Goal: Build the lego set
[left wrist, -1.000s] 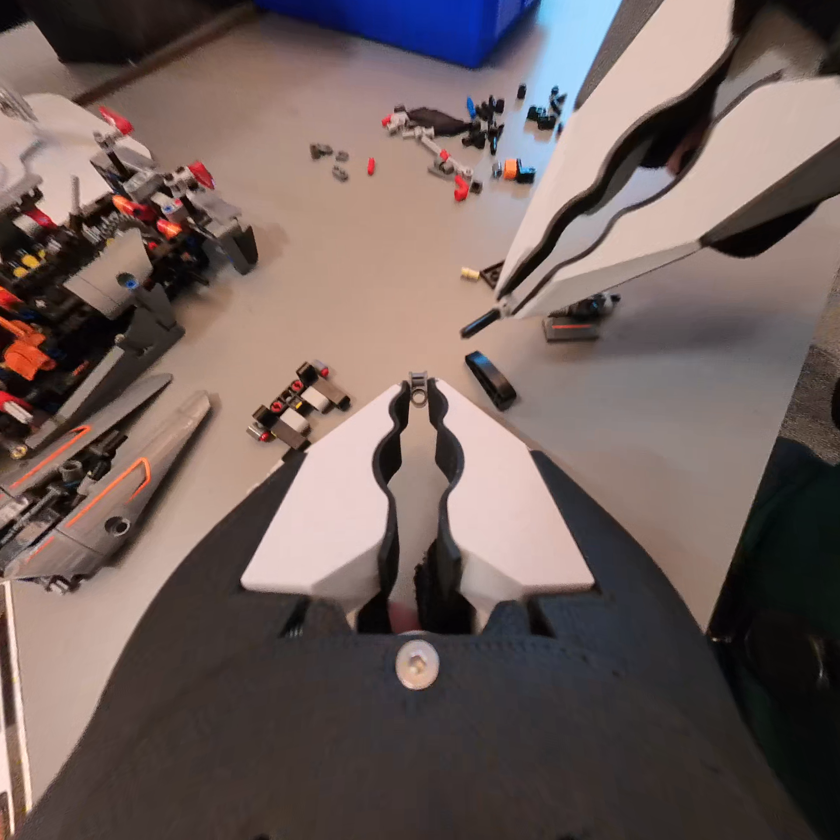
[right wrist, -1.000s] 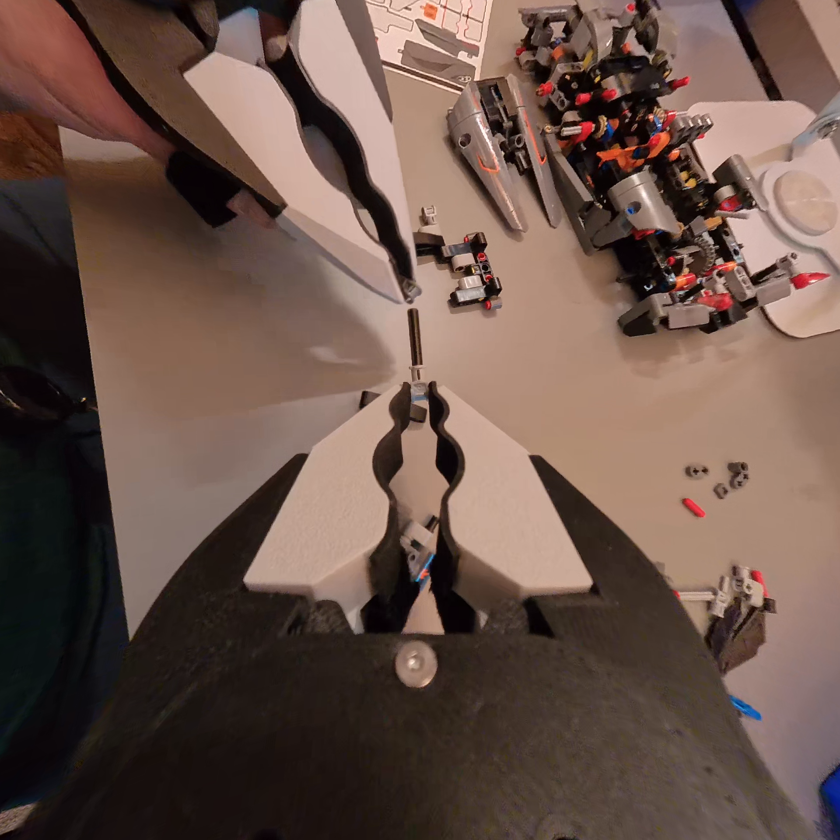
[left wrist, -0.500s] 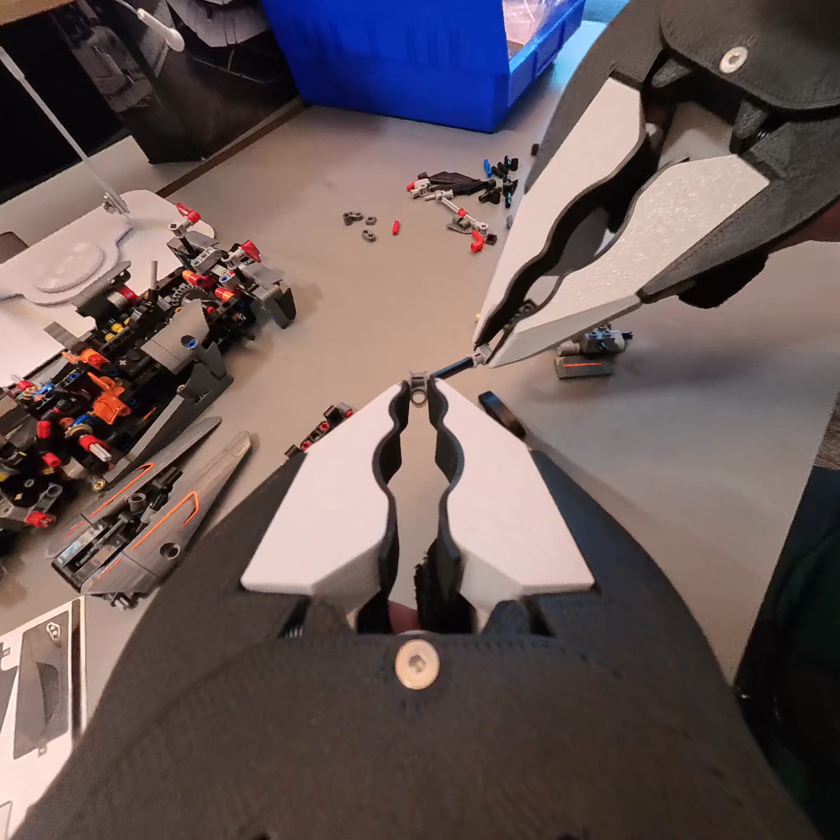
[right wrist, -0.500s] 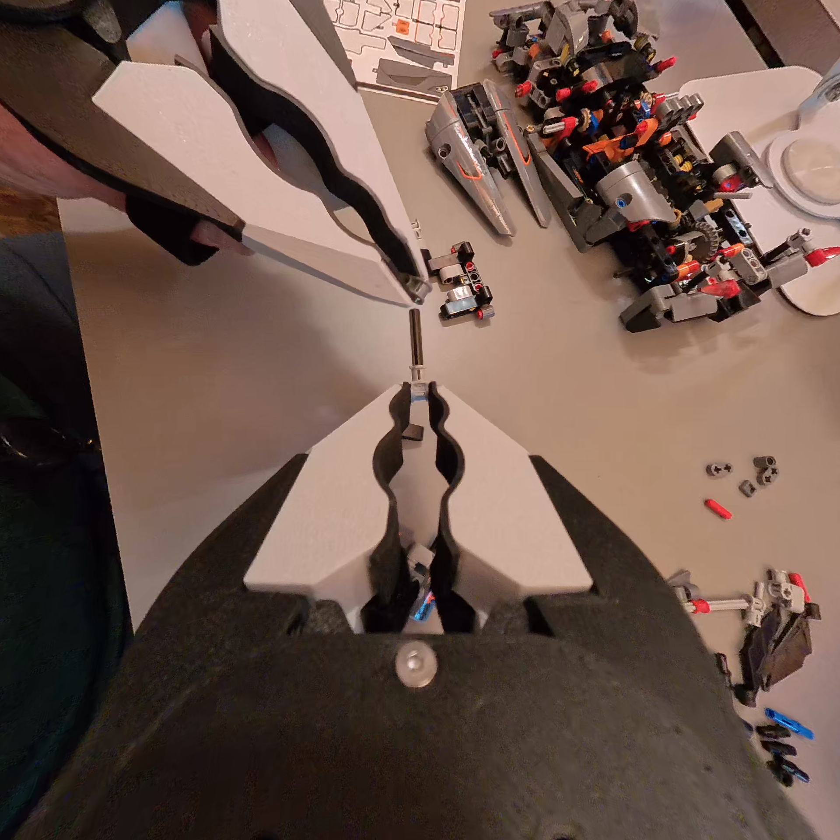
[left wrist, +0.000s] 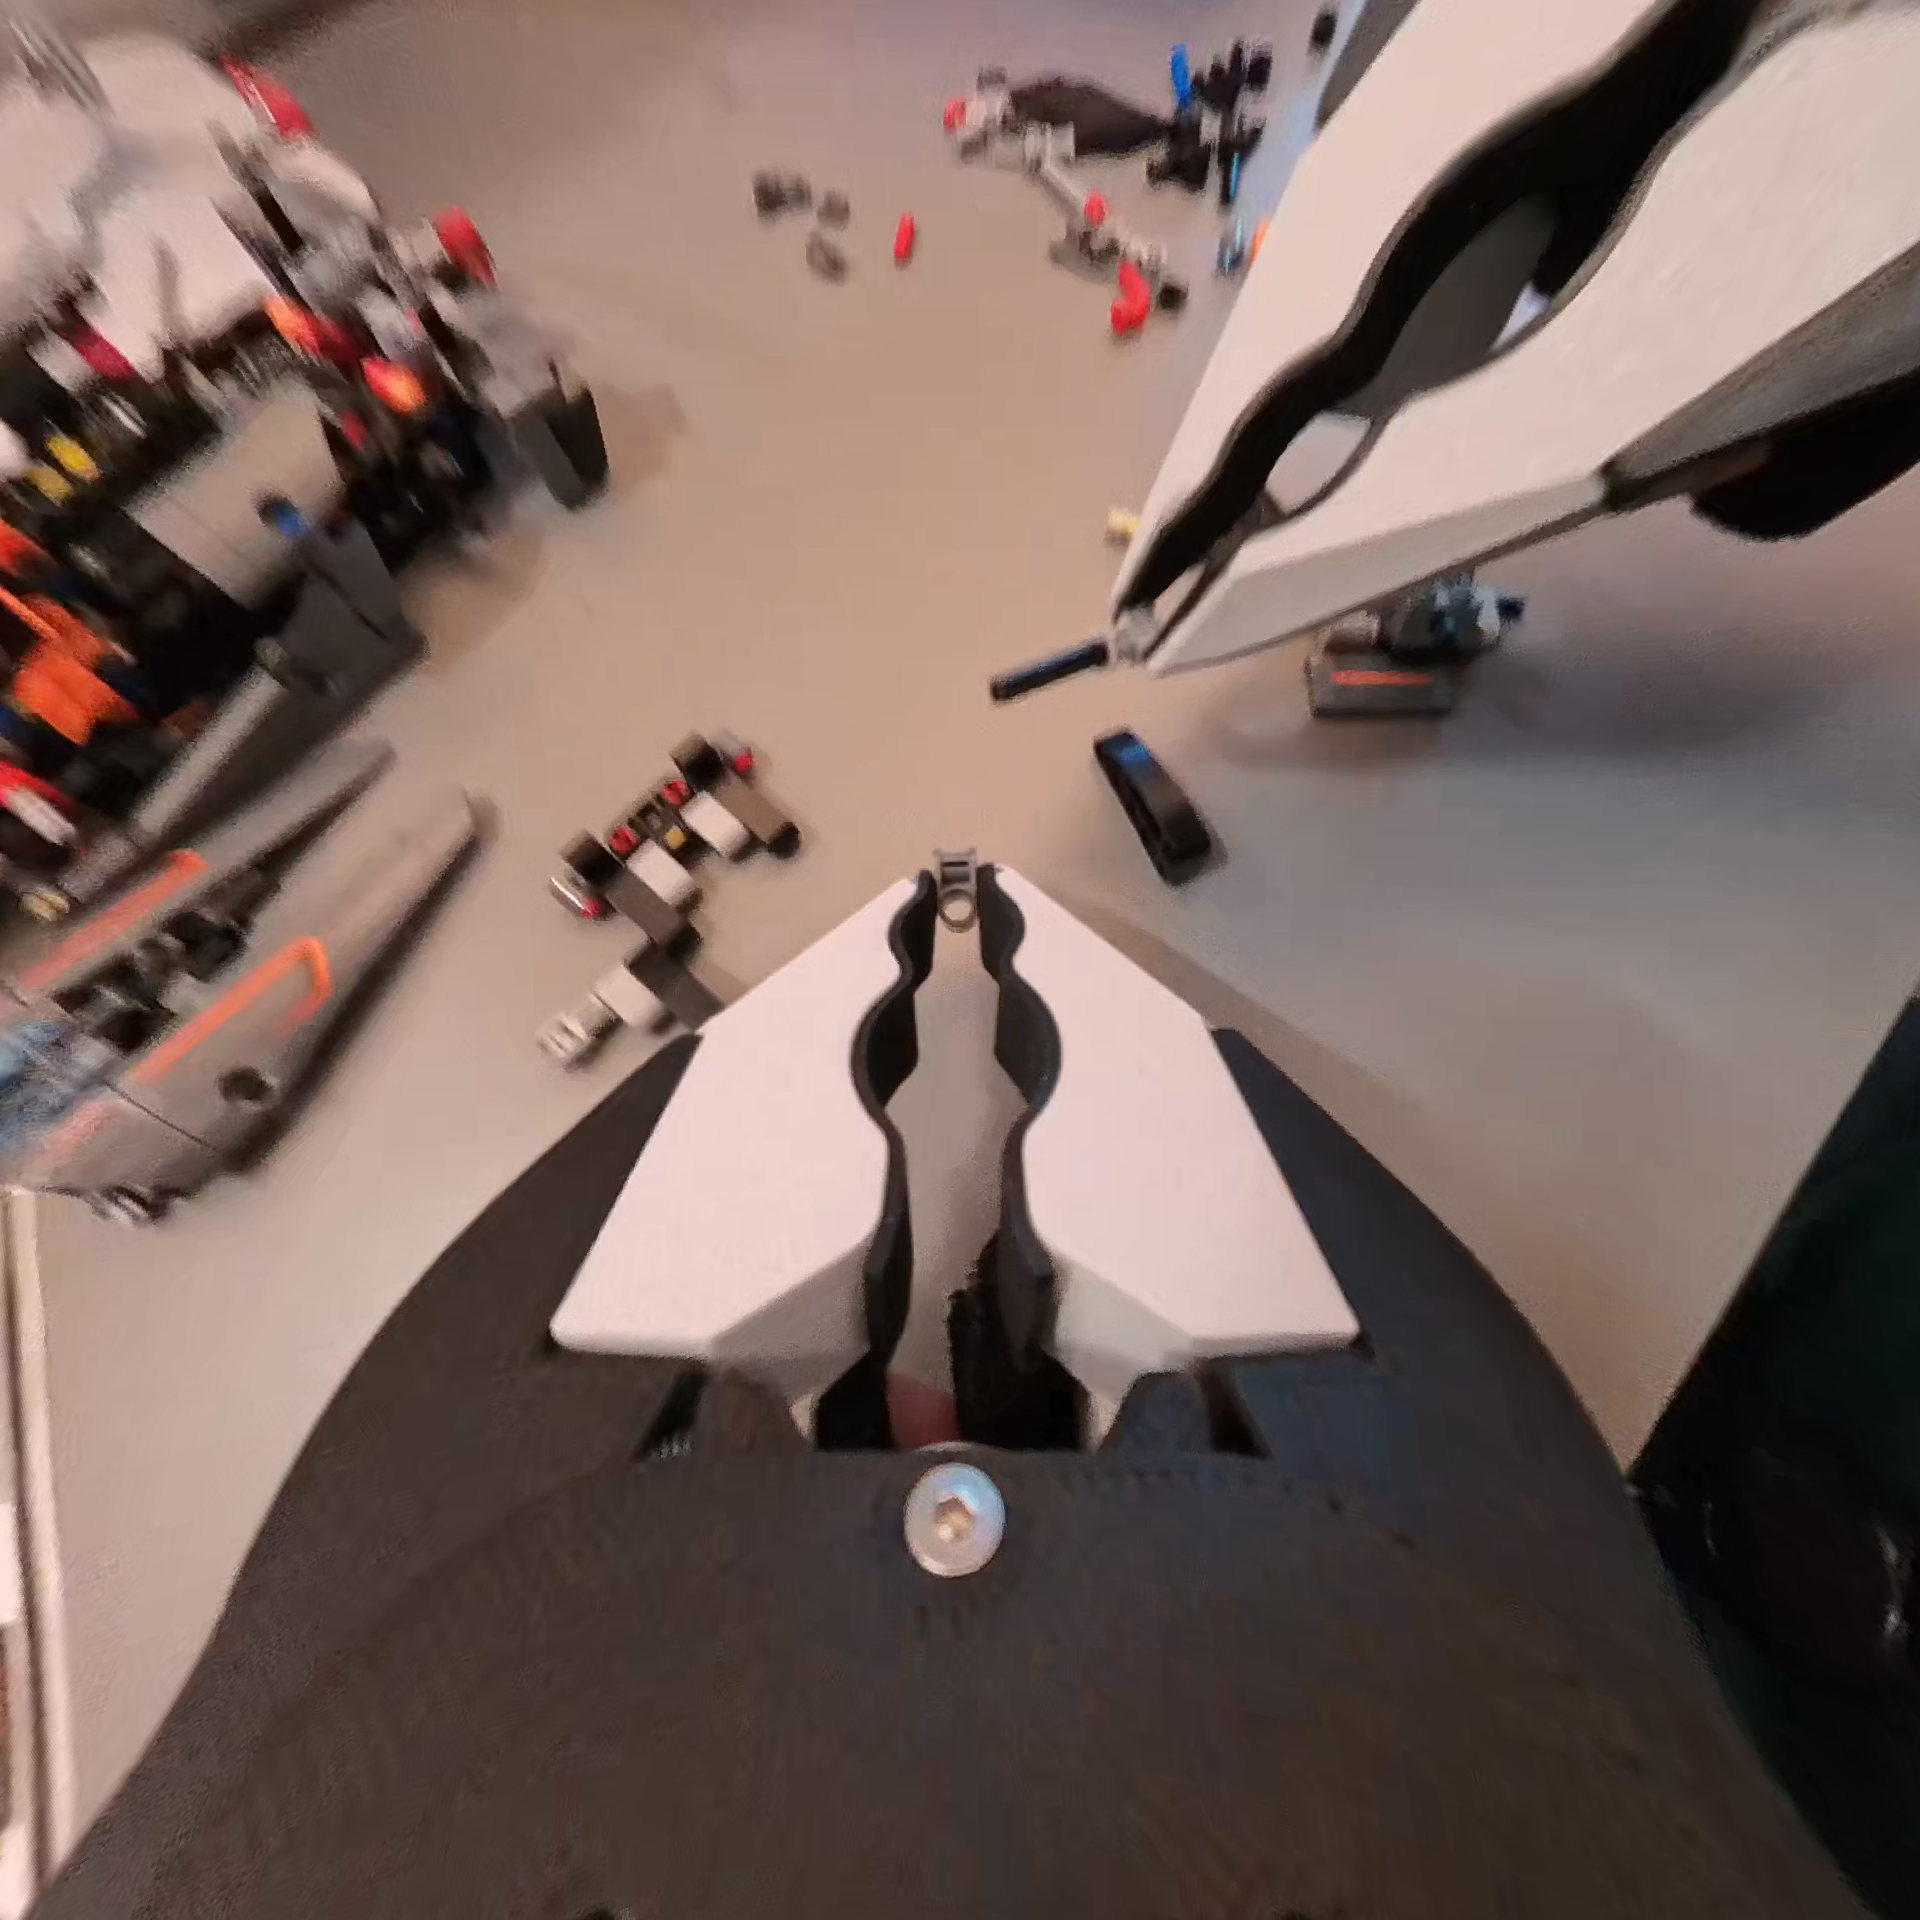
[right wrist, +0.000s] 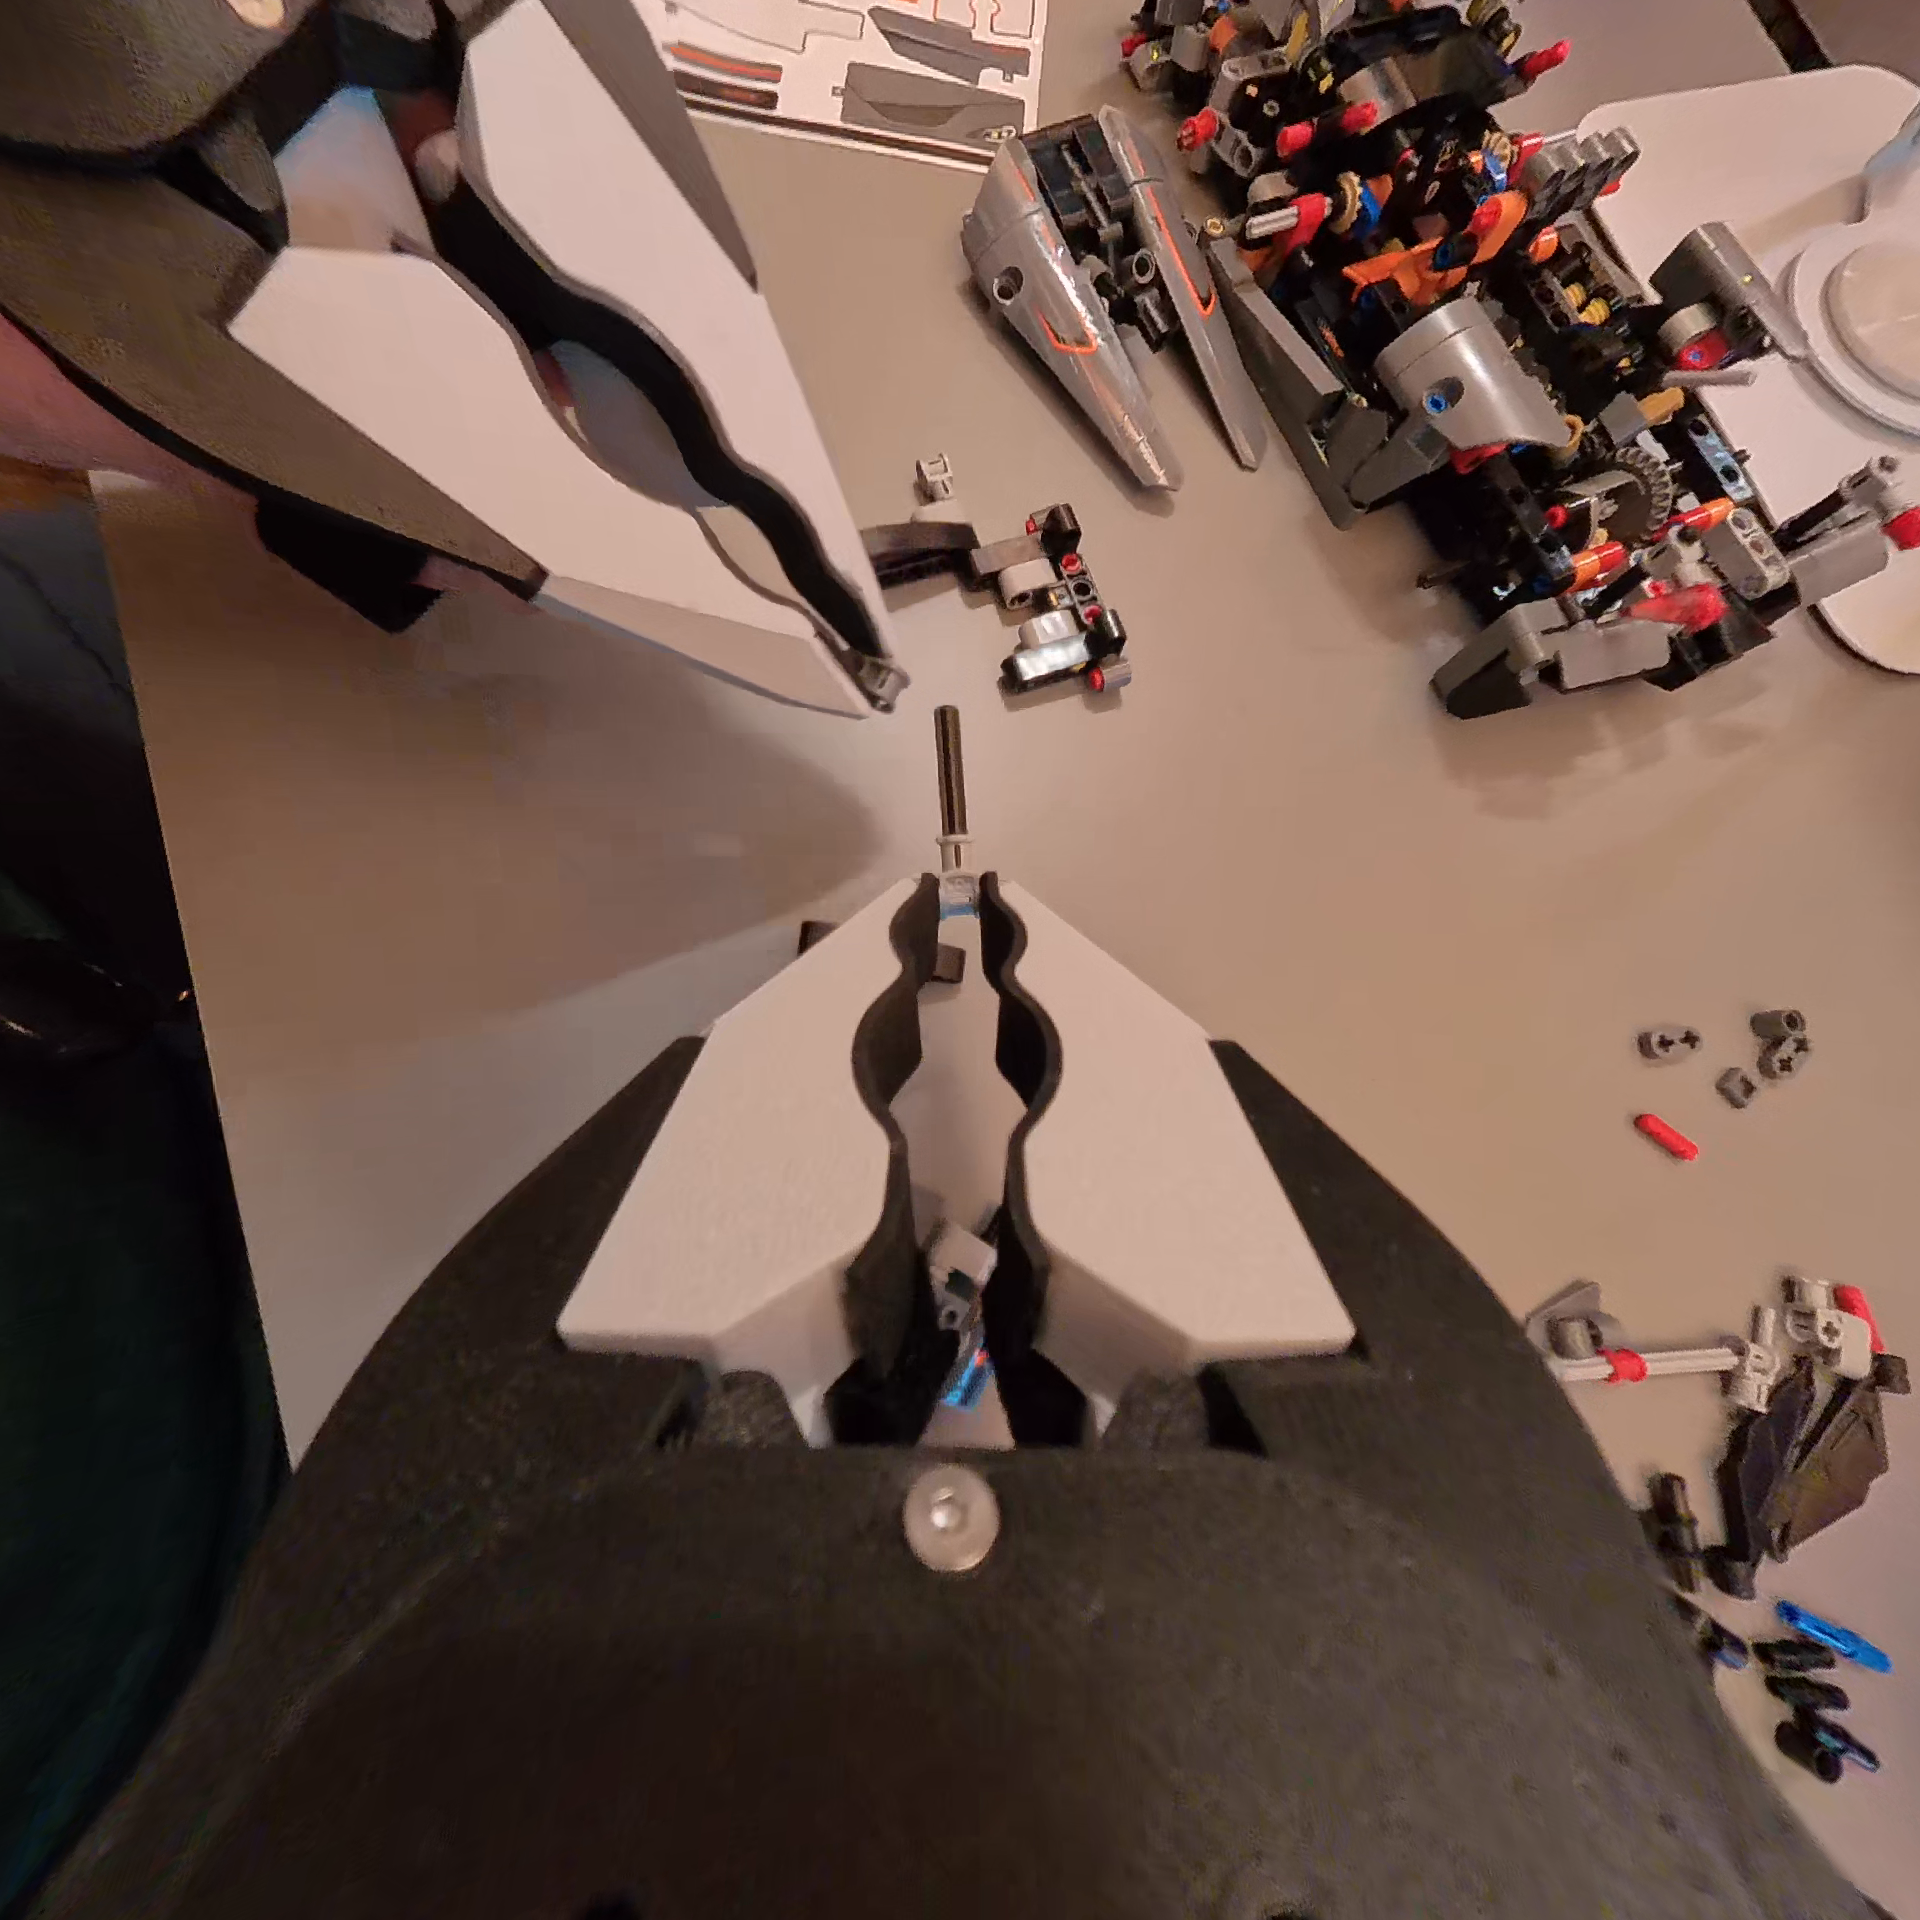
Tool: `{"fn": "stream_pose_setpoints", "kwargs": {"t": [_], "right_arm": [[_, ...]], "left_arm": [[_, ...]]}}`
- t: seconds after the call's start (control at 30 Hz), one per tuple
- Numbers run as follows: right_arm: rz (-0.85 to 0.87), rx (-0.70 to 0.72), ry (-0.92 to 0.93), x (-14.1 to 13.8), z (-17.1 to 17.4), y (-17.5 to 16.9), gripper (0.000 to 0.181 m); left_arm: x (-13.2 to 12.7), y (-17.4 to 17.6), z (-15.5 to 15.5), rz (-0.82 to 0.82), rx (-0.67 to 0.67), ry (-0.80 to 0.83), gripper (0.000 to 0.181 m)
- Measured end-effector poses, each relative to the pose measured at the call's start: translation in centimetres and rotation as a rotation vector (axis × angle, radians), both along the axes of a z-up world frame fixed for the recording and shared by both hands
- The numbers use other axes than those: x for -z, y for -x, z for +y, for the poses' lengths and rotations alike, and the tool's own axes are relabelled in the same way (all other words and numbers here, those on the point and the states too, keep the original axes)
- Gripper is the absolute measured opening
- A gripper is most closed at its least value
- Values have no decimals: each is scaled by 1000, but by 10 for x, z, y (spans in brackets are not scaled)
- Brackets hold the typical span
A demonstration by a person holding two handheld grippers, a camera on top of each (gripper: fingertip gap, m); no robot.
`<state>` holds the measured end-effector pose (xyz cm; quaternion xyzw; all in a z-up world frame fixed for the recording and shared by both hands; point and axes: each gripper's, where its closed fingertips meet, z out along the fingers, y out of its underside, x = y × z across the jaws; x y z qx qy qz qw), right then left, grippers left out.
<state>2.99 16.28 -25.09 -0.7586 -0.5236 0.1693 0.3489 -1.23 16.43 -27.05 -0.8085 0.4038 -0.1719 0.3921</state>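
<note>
My left gripper [left wrist: 956,883] is shut on a small grey connector [left wrist: 956,871] with a round hole, held above the grey table [left wrist: 831,520]. My right gripper [right wrist: 956,888] is shut on a small grey piece with a black axle [right wrist: 948,764] sticking straight out of its tip. In the right wrist view the left gripper [right wrist: 878,681] holds the connector [right wrist: 883,677] just up and left of the axle's end, a small gap apart. In the left wrist view the right gripper [left wrist: 1127,634] and its axle [left wrist: 1049,665] are to the upper right.
A large partly built car model [right wrist: 1507,364] and grey body panels [right wrist: 1081,301] lie far right in the right wrist view. A small black-and-grey subassembly [right wrist: 1049,613] lies near the tips. Loose pieces [right wrist: 1725,1060], a black beam [left wrist: 1153,821], an instruction sheet [right wrist: 862,62]. Spacing between my two grippers at the tips: around 5 cm.
The left wrist view has swung down toward the table and is blurred. The two grippers have drawn a little apart in that view; both stay shut on their pieces.
</note>
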Motion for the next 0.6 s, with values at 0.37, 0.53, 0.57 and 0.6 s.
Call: {"fn": "stream_pose_setpoints", "kwargs": {"t": [0.37,0.53,0.57,0.6], "right_arm": [[-7,-37,30,9,-13,-1,6],[11,-26,10,1,-9,-3,6],[11,-26,7,0,-9,-2,6],[9,-27,6,0,-10,-2,6]], "left_arm": [[26,6,-21,31,-26,98,15],[26,6,-23,20,-42,106,21],[25,5,-25,11,-44,111,22],[25,5,-26,3,-44,116,23]]}}
